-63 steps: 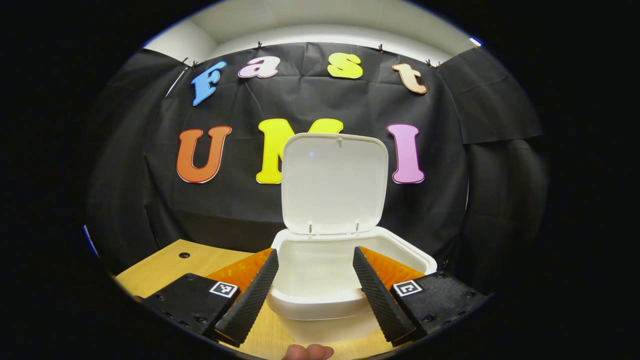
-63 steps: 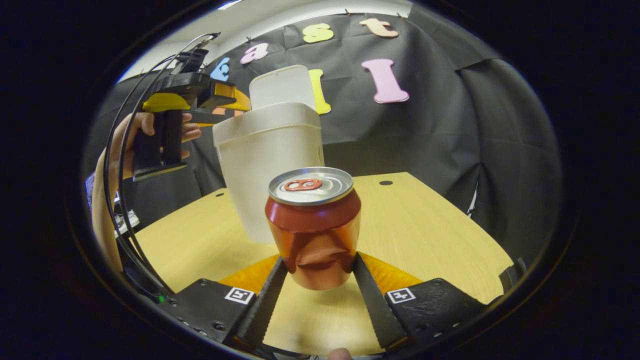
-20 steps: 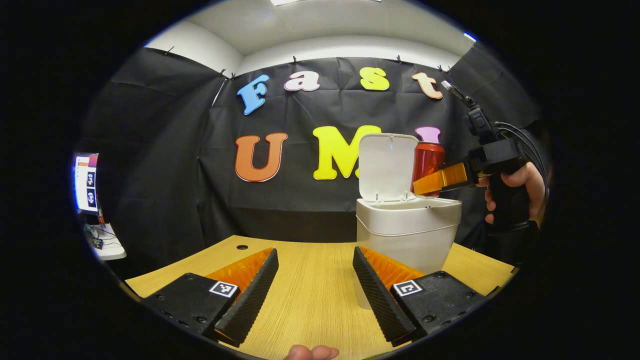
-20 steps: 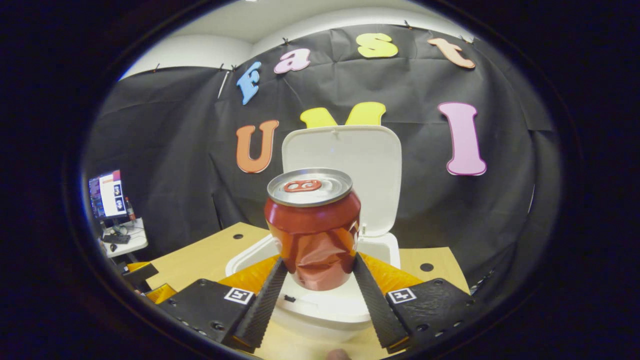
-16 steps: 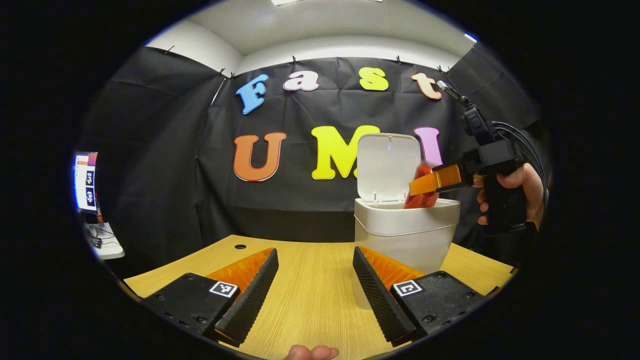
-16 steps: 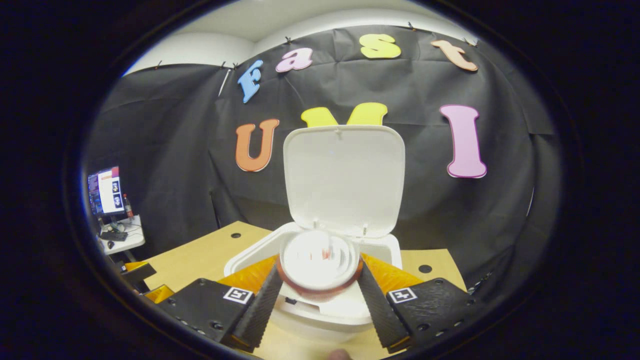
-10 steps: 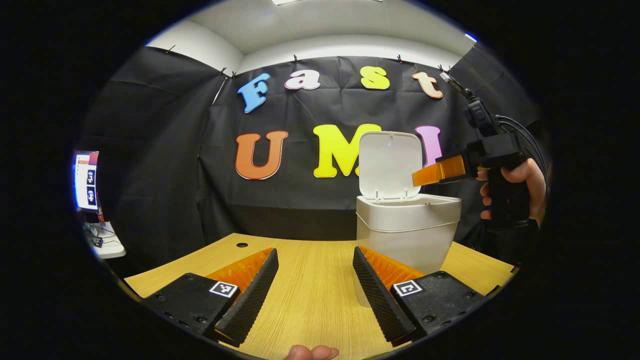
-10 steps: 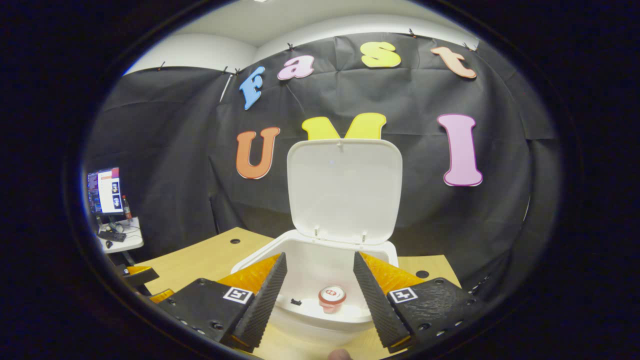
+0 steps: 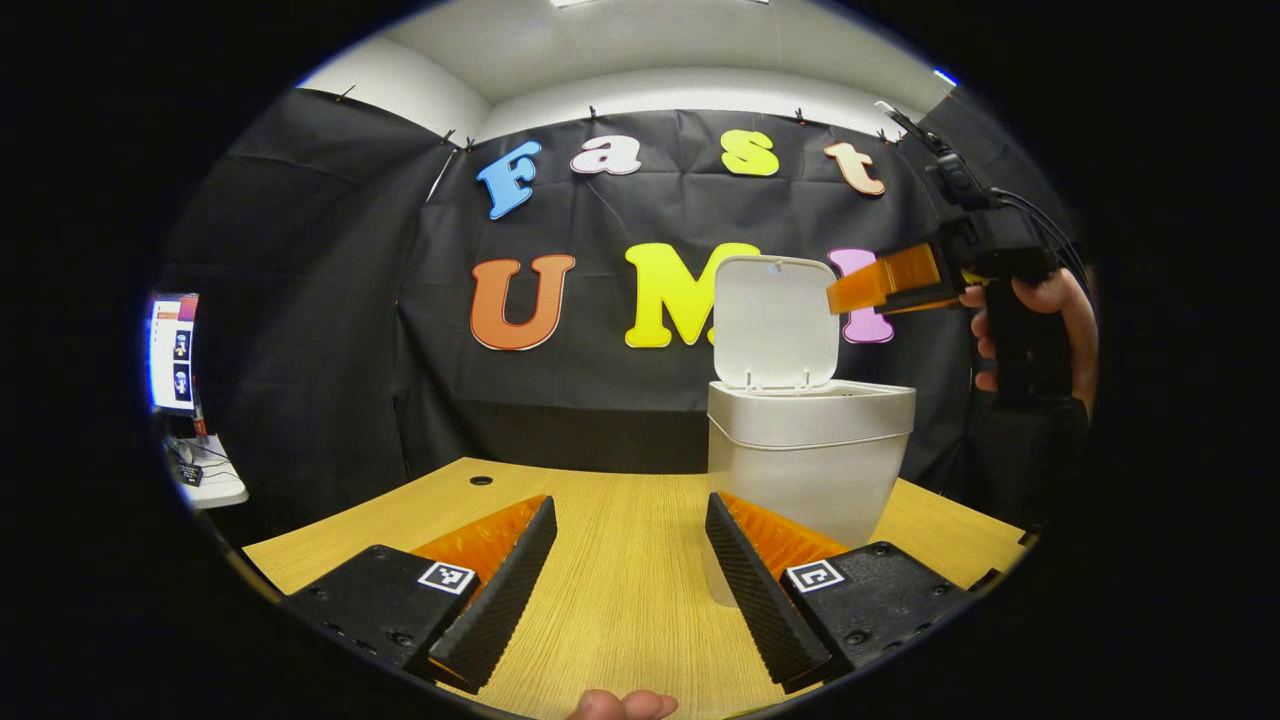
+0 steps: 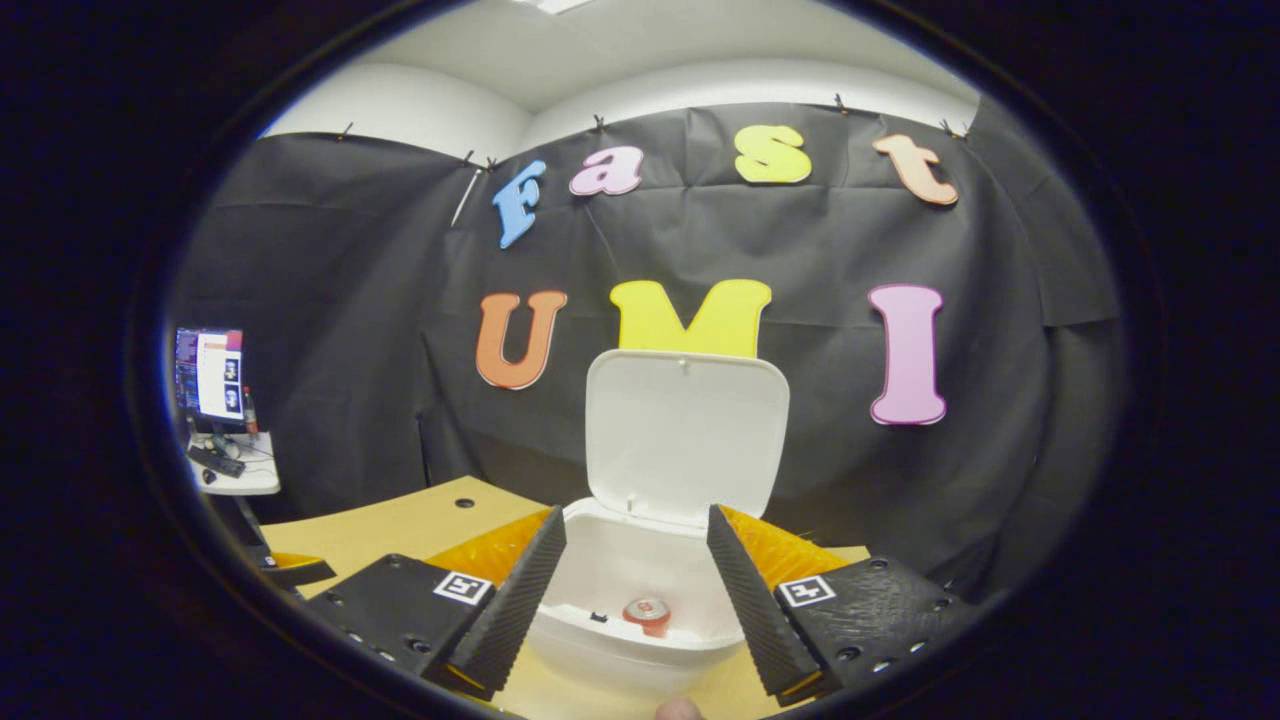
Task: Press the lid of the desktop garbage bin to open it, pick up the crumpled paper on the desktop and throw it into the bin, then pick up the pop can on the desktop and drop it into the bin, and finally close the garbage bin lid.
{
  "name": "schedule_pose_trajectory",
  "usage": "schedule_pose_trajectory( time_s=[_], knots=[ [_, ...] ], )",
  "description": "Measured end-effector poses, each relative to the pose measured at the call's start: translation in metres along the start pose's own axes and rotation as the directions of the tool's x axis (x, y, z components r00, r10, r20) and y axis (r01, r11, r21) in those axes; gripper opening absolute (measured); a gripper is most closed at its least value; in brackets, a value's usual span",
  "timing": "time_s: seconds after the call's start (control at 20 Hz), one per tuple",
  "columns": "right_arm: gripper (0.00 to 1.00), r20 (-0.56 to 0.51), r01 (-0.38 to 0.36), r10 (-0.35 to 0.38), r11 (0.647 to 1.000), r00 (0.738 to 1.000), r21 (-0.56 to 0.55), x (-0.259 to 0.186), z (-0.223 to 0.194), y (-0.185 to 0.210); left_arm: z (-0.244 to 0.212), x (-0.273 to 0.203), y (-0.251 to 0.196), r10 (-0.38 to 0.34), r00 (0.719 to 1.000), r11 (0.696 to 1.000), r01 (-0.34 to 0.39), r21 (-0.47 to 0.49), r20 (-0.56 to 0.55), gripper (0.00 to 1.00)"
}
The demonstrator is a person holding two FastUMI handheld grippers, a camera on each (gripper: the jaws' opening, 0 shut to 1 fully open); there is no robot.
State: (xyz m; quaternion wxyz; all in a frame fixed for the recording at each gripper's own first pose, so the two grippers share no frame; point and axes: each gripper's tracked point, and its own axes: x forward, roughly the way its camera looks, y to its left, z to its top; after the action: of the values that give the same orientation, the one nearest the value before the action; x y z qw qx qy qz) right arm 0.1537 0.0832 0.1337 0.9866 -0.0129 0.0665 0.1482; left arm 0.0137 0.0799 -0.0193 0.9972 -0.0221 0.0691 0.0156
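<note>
The right gripper (image 10: 636,585) hung above the white desktop garbage bin (image 10: 640,610), its jaws wide apart and empty. Straight below the gap between them, the pop can (image 10: 646,613) stood on the bin's floor. Beyond the jaws the lid (image 10: 686,432) stood upright on its hinge. The left gripper (image 9: 630,590) hovered low over the wooden desktop (image 9: 620,580), jaws wide and empty, the bin just beyond its right finger. No crumpled paper could be made out. The can drop looked finished, leaving the closing step: one gripper would need to reach behind the lid's top edge and push it forward and down until it seats.
</note>
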Motion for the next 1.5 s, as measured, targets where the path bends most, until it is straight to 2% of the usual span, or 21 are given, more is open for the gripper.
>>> schedule_pose_trajectory(
  time_s=[0.1,0.25,0.3,0.35,0.4,0.55,0.75,0.95,1.0,1.1,1.15,1.2,1.25,1.3,1.4,1.45,1.5],
  knots=[
    [0.88,0.031,0.015,-0.016,1.0,0.999,0.017,0.004,0.023,-0.005,-0.001,-0.001,-0.004,-0.013,1.0,1.0,0.013,-0.014,-0.001,0.97],
    [0.88,0.074,0.048,-0.048,0.999,0.996,0.003,0.018,0.058,-0.014,0.003,-0.001,-0.004,-0.024,1.0,0.999,0.024,-0.023,0.006,0.97],
    [0.92,0.086,0.054,-0.054,0.999,0.995,0.002,0.025,0.067,-0.014,0.003,-0.004,-0.004,-0.029,1.0,0.999,0.029,-0.029,0.005,0.97],
    [0.92,0.091,0.057,-0.057,0.998,0.994,0.0,0.032,0.074,-0.014,0.005,-0.006,-0.003,-0.031,0.999,0.999,0.032,-0.038,0.009,0.97],
    [0.88,0.088,0.059,-0.059,0.998,0.994,0.005,0.042,0.079,-0.015,0.007,-0.008,0.0,-0.033,0.999,0.998,0.034,-0.045,0.015,0.97],
    [0.88,0.074,0.058,-0.062,0.996,0.995,0.061,0.075,0.103,-0.022,0.011,-0.012,0.011,-0.013,1.0,0.999,0.014,-0.041,0.023,0.97],
    [0.88,0.076,0.125,-0.13,0.99,0.989,0.072,0.115,0.13,-0.044,0.009,-0.016,0.022,0.013,1.0,0.999,-0.012,-0.038,0.019,0.97],
    [0.87,0.018,0.149,-0.151,0.986,0.988,0.071,0.146,0.118,-0.05,0.013,-0.016,0.031,0.025,0.999,0.999,-0.024,-0.046,0.029,0.97],
    [0.91,0.0,0.146,-0.146,0.986,0.989,0.086,0.151,0.113,-0.049,0.013,-0.015,0.034,0.028,0.999,0.999,-0.027,-0.043,0.03,0.97],
    [0.88,-0.015,0.147,-0.147,0.984,0.989,0.104,0.157,0.108,-0.051,0.013,-0.016,0.033,0.031,0.999,0.999,-0.03,-0.034,0.029,0.97],
    [0.92,-0.011,0.155,-0.154,0.982,0.988,0.106,0.158,0.11,-0.053,0.014,-0.016,0.033,0.031,0.999,0.999,-0.03,-0.03,0.031,0.97],
    [0.88,-0.013,0.162,-0.162,0.981,0.987,0.102,0.157,0.109,-0.055,0.015,-0.017,0.035,0.031,0.999,0.999,-0.03,-0.028,0.033,0.97],
    [0.92,-0.018,0.161,-0.16,0.982,0.987,0.1,0.156,0.108,-0.055,0.015,-0.017,0.035,0.032,0.999,0.999,-0.031,-0.027,0.033,0.97],
    [0.89,-0.024,0.159,-0.157,0.982,0.987,0.104,0.156,0.105,-0.054,0.015,-0.017,0.034,0.032,0.999,0.999,-0.031,-0.025,0.032,0.97],
    [0.93,-0.034,0.146,-0.143,0.982,0.989,0.116,0.15,0.103,-0.051,0.016,-0.017,0.031,0.027,0.999,0.999,-0.026,-0.02,0.034,0.97],
    [0.89,-0.035,0.137,-0.134,0.984,0.99,0.113,0.145,0.102,-0.05,0.018,-0.017,0.028,0.025,0.999,1.0,-0.024,-0.018,0.036,0.97],
    [0.89,-0.03,0.127,-0.125,0.986,0.992,0.105,0.138,0.102,-0.048,0.02,-0.018,0.026,0.026,0.999,1.0,-0.025,-0.016,0.04,0.97]
  ],
)
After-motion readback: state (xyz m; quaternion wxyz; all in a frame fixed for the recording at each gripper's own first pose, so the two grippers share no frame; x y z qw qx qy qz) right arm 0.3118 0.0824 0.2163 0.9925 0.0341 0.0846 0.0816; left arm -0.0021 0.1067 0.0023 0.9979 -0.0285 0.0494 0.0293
